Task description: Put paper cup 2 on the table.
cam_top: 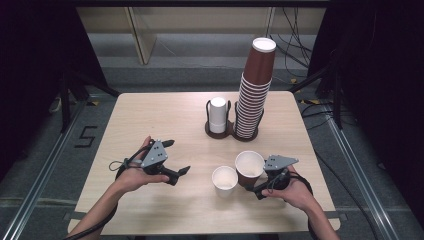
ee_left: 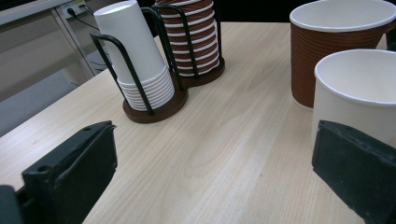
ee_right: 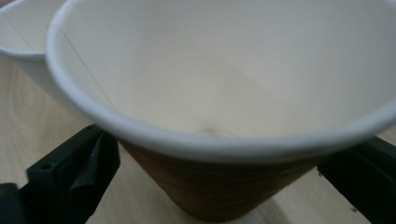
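High view is showing the light wood counter (cam_top: 165,125), and toward its far edge a wire rack (cam_top: 231,131) is holding two upside-down stacks: a tall brown stack (cam_top: 255,95) on the right side and a short white stack (cam_top: 218,115) just beside it. Nearer the front edge, right of centre, a single brown cup (cam_top: 249,167) is standing upright, with a smaller white cup (cam_top: 224,180) upright just beside it on its left; whether the two touch cannot be told.

The step in hand looks like the release of the brown cup. The right tongs (cam_top: 260,184) are lying level at the cup's near right side, and in the right gripper view the jaws are standing wide on either side of its ribbed wall, with gaps showing, so they are gripping nothing. The next move probably calls for the right hand to draw straight back toward the front edge without knocking the cup into its white neighbour.

The left tongs (cam_top: 177,160) are hovering open and empty near the counter's left half, angled toward the two cups, with the forearm coming in from the front left corner.
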Motion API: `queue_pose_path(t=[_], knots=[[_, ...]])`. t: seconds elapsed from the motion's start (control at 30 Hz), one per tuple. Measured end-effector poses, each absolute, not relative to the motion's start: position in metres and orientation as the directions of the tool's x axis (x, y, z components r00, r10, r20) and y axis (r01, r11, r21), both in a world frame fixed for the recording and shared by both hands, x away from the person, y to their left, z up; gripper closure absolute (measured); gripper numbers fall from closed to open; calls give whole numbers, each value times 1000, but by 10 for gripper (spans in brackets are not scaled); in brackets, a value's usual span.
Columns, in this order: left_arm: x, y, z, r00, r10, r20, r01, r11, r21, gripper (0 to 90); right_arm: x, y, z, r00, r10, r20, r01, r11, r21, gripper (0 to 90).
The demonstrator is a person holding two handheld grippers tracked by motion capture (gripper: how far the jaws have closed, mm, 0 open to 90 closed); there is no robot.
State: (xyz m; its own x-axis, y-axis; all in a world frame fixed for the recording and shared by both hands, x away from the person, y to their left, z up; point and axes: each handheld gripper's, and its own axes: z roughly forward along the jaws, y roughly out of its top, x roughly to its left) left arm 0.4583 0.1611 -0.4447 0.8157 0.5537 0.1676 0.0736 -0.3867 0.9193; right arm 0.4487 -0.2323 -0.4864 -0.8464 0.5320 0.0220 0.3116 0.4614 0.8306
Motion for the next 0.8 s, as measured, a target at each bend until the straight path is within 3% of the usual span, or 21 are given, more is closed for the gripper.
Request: queue_pose_path(t=[0.4, 0.57, 0.77, 0.8], knots=[[459, 165, -445, 794, 591, 141, 87, -342, 936, 0, 428, -261, -480, -849, 528, -21, 300, 515, 803, 4], [459, 169, -449, 776, 617, 134, 103, -333, 937, 0, 423, -282, -479, -810, 583, -64, 285, 486, 826, 4], [460, 176, -452, 743, 658, 123, 114, -305, 945, 0, 416, -308, -476, -715, 698, -53, 306, 380, 873, 4], [460, 177, -453, 741, 660, 120, 111, -296, 949, 0, 412, -310, -476, -678, 735, -8, 350, 333, 876, 4]])
